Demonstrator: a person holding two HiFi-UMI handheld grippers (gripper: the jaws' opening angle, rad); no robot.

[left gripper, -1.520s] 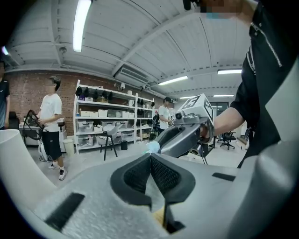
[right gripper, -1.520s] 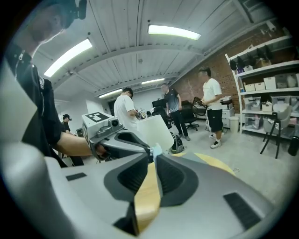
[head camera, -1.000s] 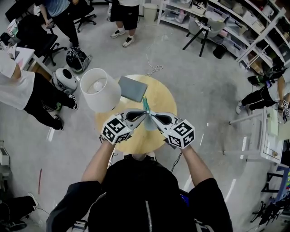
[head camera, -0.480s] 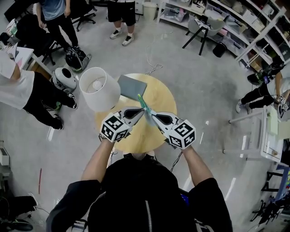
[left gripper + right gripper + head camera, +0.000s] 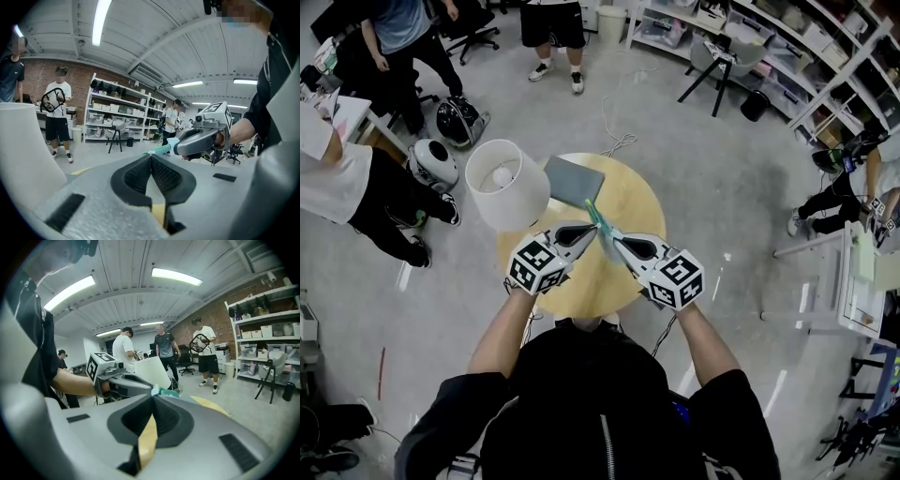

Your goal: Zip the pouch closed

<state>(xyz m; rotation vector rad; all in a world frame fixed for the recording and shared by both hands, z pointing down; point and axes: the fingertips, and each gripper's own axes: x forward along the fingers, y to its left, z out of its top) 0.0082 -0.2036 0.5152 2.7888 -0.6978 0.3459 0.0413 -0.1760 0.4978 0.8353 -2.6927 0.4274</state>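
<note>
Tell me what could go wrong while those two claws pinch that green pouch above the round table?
1. The left gripper and right gripper both pinch the pouch only by a narrow edge, in the air above the table. A hard tug might pull it free and drop it.
2. The lamp shade stands close beside the left gripper. A wide sideways pull could perhaps knock it.

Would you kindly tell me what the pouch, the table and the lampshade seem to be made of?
Pouch: likely woven fabric, matte; its teal edge looks knobbly.
Table: wood or laminate; even yellow, smooth top.
Lampshade: fabric or paper; plain matte white.
</note>
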